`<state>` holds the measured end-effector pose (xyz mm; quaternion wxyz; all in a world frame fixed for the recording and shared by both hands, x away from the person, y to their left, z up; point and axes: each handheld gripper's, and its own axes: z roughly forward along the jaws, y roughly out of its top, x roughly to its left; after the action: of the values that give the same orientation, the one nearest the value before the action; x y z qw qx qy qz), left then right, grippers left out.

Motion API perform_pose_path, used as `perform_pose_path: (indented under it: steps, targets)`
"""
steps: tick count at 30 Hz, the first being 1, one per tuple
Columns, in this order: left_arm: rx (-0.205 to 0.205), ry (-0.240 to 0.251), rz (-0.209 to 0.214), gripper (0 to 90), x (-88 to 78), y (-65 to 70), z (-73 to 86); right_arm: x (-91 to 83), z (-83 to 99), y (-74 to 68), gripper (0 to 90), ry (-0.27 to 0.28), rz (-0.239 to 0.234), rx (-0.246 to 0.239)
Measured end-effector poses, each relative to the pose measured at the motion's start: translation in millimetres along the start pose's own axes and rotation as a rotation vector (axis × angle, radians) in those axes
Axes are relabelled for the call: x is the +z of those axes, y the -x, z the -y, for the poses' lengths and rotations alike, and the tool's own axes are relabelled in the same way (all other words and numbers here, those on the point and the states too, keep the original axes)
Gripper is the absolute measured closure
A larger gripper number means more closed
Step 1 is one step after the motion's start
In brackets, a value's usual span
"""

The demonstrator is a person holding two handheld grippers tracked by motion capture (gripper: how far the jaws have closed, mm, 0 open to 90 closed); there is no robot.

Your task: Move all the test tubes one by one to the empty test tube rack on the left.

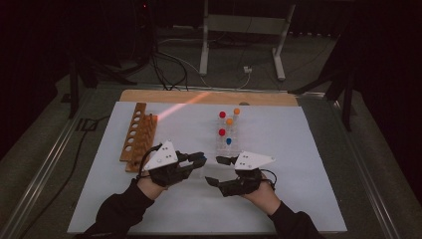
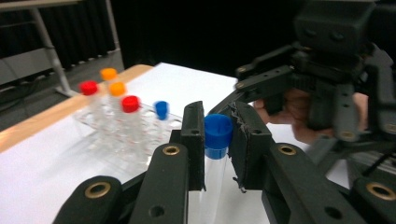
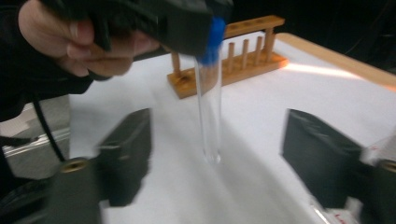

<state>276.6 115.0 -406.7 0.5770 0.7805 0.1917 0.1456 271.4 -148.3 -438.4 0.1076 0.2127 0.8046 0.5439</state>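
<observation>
My left gripper (image 2: 217,148) is shut on the blue cap of a clear test tube (image 2: 217,131), which hangs upright just above the white table. In the high view the left gripper (image 1: 198,159) sits left of centre and the tube (image 1: 203,160) is at its tip. My right gripper (image 1: 217,171) faces it from the right, open. In the right gripper view its jaws stand wide apart on either side of the tube (image 3: 208,107) without touching it, the right gripper (image 3: 224,158) low and the left gripper (image 3: 177,23) above on the cap.
A clear rack (image 1: 228,142) holding tubes with red, orange and blue caps stands behind the grippers, also the clear rack (image 2: 116,135). A wooden tube rack (image 1: 138,137) lies at the left. The white board (image 1: 293,189) has free room to the right and front.
</observation>
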Motion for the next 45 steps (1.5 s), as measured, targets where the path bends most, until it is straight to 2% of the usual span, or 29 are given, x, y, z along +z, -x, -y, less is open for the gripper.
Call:
perform_pose_path:
  steps: [1, 4, 7, 9, 10, 11, 13, 16, 17, 18, 20, 22, 23, 24, 25, 27, 30, 33, 38, 43, 45]
  targets:
    - [0.0, 0.0, 0.0, 77.6, 0.0, 0.0, 0.0, 0.0, 0.0, 0.0, 18.0, 0.0, 0.0, 0.0]
    - [-0.004, 0.003, -0.038, 77.6, -9.4, -10.6, -4.9, -4.6, -0.3, 3.8, 8.4, 0.033, -0.023, 0.015]
    - [-0.017, 0.008, -0.081, 77.5, -19.4, -25.4, -11.0, -7.1, -1.3, 5.1, 2.1, 0.045, -0.04, 0.019]
    - [-0.023, 0.012, -0.091, 77.5, -21.8, -29.4, -12.7, -8.9, -1.5, 5.4, 2.0, 0.062, -0.037, 0.013]
    - [-0.024, 0.017, -0.11, 77.5, -26.6, -37.6, -16.6, -10.1, -1.5, 6.3, 2.1, 0.073, -0.047, 0.013]
    - [-0.024, 0.017, -0.11, 77.5, -26.6, -37.6, -16.6, -11.0, -2.0, 6.6, 2.1, 0.072, -0.051, 0.009]
    - [-0.027, 0.023, -0.129, 77.5, -31.5, -47.2, -20.3, -12.1, -2.1, 6.4, 2.0, 0.062, -0.04, -0.015]
    - [-0.032, 0.023, -0.174, 77.5, -38.3, -62.9, -24.4, -12.1, -1.0, 7.1, 2.0, 0.059, -0.032, -0.023]
    - [-0.032, 0.023, -0.174, 77.5, -38.3, -62.9, -24.4, -12.0, -0.3, 7.1, 2.0, 0.064, -0.029, -0.024]
    - [-0.036, 0.022, -0.202, 77.5, -41.9, -72.0, -26.2, -11.8, 0.1, 7.3, 0.5, 0.062, -0.033, -0.025]
    - [-0.039, 0.021, -0.208, 77.5, -43.1, -75.1, -26.7, -12.2, 0.8, 7.5, 0.1, 0.072, -0.038, -0.032]
    - [-0.041, 0.02, -0.237, 77.5, -48.1, -88.0, -27.6, -12.4, 0.7, 7.4, 0.0, 0.072, -0.046, -0.033]
    - [-0.041, 0.02, -0.237, 77.5, -48.1, -88.0, -27.6, -12.4, 0.7, 7.4, 0.0, 0.072, -0.046, -0.033]
    - [-0.043, 0.023, -0.263, 77.5, -51.5, -96.6, -27.9, -13.1, 0.7, 6.5, 0.0, 0.08, -0.044, -0.036]
    - [-0.043, 0.023, -0.263, 77.5, -51.5, -96.6, -27.9, -13.3, 0.7, 6.6, 0.0, 0.084, -0.045, -0.034]
    - [-0.054, 0.032, -0.301, 77.5, -58.1, -111.0, -29.5, -14.1, 0.5, 6.5, 0.0, 0.09, -0.053, -0.034]
    - [-0.063, 0.034, -0.319, 77.5, -61.1, -118.8, -30.6, -15.3, -0.2, 6.8, 0.0, 0.094, -0.047, -0.04]
    - [-0.075, 0.034, -0.366, 77.5, -66.2, -136.5, -32.3, -16.7, -0.9, 7.3, 0.0, 0.092, -0.038, -0.042]
    - [-0.093, 0.029, -0.404, 77.4, -69.2, -154.7, -30.1, -18.3, -1.1, 8.0, 0.0, 0.094, -0.03, -0.049]
    - [-0.09, 0.023, -0.456, 77.5, -71.6, -172.3, -25.7, -19.4, -0.8, 8.9, 0.0, 0.098, -0.031, -0.049]
    - [-0.105, 0.028, -0.473, 77.4, -73.4, -180.2, -24.2, -19.2, -0.6, 9.0, 0.0, 0.095, -0.03, -0.048]
